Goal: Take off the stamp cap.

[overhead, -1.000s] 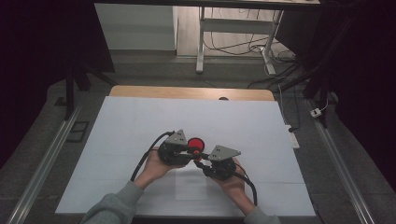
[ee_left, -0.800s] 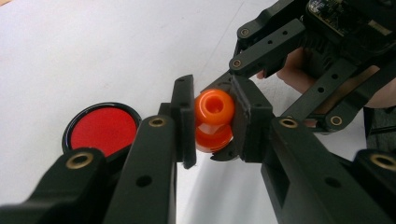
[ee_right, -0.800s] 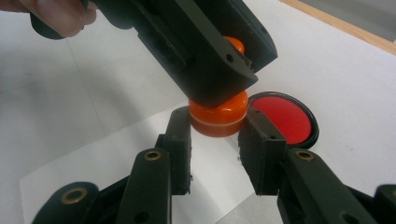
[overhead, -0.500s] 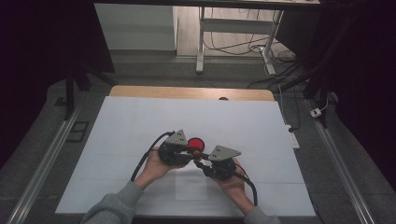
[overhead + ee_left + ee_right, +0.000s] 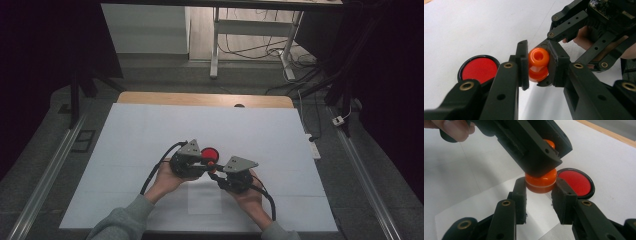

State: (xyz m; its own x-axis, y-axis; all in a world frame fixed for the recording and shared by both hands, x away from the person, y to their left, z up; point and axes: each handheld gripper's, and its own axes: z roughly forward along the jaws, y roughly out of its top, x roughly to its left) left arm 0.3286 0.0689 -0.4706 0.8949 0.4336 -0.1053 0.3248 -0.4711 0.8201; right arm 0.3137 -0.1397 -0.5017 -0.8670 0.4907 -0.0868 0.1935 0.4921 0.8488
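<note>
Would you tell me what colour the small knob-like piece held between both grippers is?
Glossy orange plastic piece; the left gripper view shows it best.

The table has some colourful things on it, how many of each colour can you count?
Orange: 1, the orange stamp, pinched by both the left gripper and the right gripper.
Red: 1, the red ink pad.
White: 1, the paper sheet.
Total: 3

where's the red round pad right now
The red round pad lies flat on the white table sheet in the high view, just beyond the two grippers and the orange piece they hold.
</note>
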